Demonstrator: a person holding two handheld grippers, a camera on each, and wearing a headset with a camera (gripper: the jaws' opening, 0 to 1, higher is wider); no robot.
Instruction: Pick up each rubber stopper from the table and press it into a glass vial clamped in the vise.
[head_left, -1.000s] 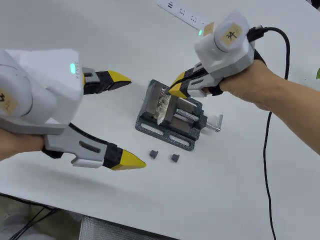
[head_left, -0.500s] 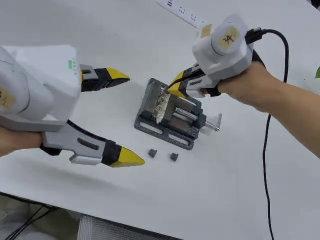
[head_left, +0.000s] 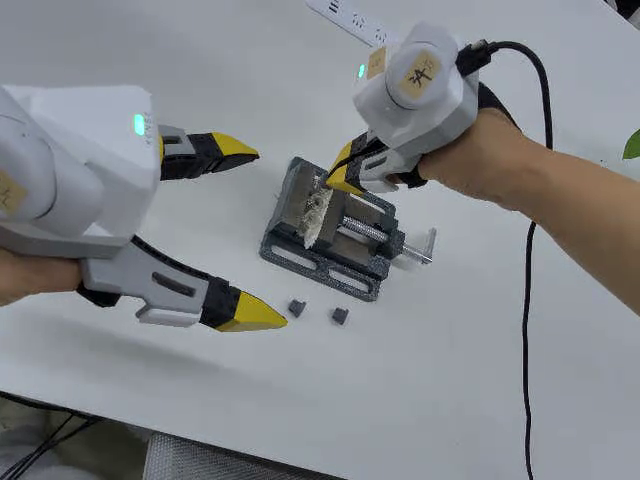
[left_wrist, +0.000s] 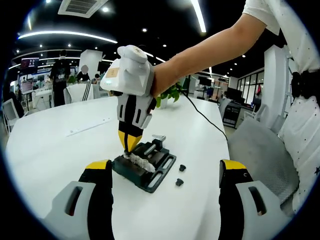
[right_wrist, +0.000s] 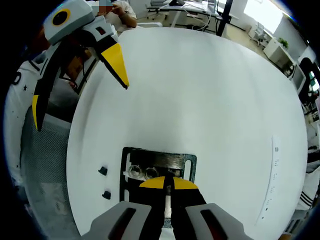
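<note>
White table; stoppers near left hand-held gripper

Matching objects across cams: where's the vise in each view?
Head view: vise at centre, just below the right gripper.
Left gripper view: centre, slightly low, between the open jaws of the left gripper.
Right gripper view: bottom centre, right ahead of its own shut jaws.
Shared landmark: the two rubber stoppers lying beside the vise.
</note>
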